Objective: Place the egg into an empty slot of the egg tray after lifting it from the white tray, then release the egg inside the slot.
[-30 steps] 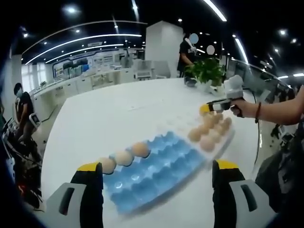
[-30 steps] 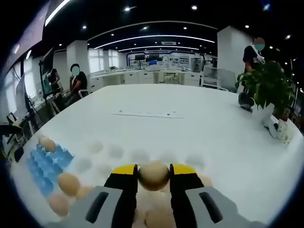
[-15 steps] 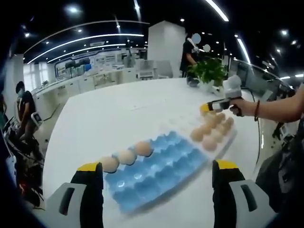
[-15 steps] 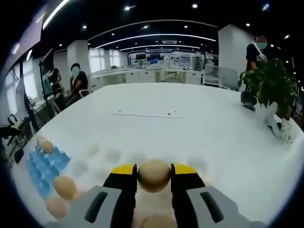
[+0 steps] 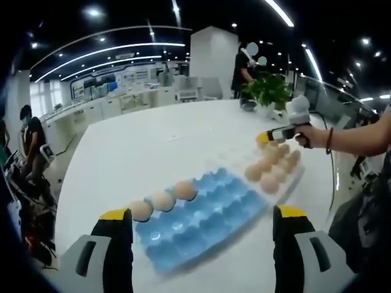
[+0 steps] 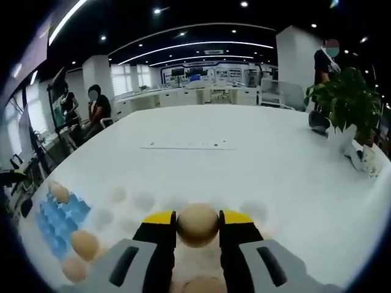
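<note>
A broad white surface [image 6: 244, 152] spans mid-frame in both views. A potted green plant [image 6: 345, 107] stands at the right of the right gripper view, a person [image 6: 324, 64] behind it. 2 seated people [image 6: 91, 110] are at left, with white counters [image 6: 201, 96] and ceiling light strips [image 6: 195, 46] behind.

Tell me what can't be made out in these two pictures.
- Right gripper view: the white tray under the held egg is washed out, and the right gripper's fingers hide its near part.
- Left gripper view: the egg in the right gripper is too small to confirm.
- Left gripper view: the blue egg tray's near corner slots are blurred.
</note>
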Motion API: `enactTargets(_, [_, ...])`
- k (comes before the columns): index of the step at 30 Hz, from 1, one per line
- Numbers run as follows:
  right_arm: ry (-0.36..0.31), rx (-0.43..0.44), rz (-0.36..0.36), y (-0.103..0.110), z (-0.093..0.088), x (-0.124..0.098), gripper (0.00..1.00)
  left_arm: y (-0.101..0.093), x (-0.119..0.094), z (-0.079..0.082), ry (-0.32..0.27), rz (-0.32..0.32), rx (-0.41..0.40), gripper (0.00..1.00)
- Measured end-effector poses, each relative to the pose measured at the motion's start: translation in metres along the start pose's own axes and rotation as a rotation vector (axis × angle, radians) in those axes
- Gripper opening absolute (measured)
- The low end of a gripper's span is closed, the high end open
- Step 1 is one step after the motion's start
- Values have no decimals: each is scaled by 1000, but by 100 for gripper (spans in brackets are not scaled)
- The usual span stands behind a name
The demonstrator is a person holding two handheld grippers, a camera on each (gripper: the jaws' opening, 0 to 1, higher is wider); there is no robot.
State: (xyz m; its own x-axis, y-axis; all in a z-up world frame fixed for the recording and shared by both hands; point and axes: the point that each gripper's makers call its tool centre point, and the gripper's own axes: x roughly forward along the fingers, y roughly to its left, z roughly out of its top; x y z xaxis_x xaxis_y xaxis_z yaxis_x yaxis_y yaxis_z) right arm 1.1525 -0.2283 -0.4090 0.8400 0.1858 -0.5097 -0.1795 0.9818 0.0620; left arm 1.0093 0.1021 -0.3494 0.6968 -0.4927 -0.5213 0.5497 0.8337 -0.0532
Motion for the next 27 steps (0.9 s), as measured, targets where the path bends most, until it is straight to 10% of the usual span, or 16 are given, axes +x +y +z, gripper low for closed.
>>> enactTargets(27, [-23,44,24,17,9,-14,28,0,-6,0,-16,-8,4,97])
